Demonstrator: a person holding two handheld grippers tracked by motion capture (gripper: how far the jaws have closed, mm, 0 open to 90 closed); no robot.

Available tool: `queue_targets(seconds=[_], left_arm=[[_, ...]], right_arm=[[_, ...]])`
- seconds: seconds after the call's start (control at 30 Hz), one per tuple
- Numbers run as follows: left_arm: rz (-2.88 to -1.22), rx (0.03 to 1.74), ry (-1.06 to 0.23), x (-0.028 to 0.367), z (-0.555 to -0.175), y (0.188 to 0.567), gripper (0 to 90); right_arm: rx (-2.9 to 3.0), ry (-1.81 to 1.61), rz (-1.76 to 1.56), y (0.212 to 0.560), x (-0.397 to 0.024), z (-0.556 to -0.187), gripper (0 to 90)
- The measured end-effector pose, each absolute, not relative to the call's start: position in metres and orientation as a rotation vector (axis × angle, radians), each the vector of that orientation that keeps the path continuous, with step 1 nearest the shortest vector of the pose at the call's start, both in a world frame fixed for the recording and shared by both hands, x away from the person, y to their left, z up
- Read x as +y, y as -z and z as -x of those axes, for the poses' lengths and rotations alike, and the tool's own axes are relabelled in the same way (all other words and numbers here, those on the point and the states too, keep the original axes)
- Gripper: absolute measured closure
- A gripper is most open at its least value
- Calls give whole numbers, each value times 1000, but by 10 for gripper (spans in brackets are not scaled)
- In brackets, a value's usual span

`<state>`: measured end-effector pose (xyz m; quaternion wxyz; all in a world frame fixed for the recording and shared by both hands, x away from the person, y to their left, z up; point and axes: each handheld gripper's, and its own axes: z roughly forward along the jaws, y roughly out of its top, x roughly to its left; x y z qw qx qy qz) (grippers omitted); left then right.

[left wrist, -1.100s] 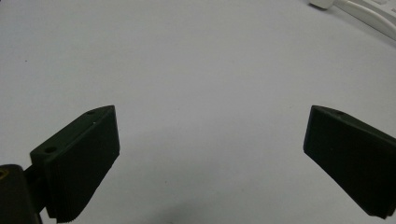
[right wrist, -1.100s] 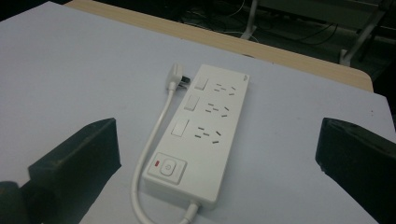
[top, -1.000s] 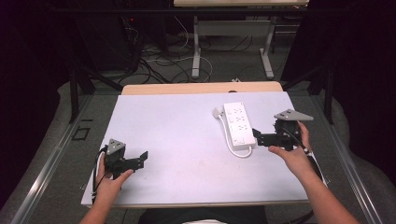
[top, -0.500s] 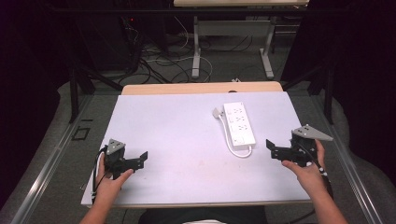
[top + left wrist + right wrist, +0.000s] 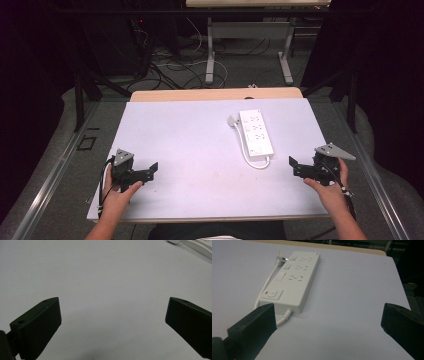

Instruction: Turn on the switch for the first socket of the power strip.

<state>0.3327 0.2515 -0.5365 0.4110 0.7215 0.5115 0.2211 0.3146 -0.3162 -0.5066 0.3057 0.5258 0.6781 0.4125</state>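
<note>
The right gripper (image 5: 300,167) has drawn back from the power strip (image 5: 256,132) toward the desk's (image 5: 190,130) right edge and near corner. A second ago it sat just beside the strip's near end; now it is apart from it, jaws spread wide and holding nothing.

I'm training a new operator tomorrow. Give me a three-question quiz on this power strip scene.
1. True or false: the right gripper is clamped on the power strip.
2. Which gripper is nearer the power strip?
A. left gripper
B. right gripper
3. Fill in: the strip's plug lies beside the strip on the ____ table.

Key: 1 false, its jaws stand open and apart from it; 2 B; 3 white.
</note>
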Motion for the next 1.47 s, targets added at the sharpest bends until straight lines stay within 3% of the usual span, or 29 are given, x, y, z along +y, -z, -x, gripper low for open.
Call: queue_targets(seconds=[0.37, 1.47], left_arm=[[-1822, 1285, -552, 251, -333, 537, 4], [-1829, 1284, -546, 253, -335, 538, 5]], right_arm=[[1746, -1061, -1488, 529, -333, -318, 0], [1750, -1033, -1618, 546, -345, -327, 0]])
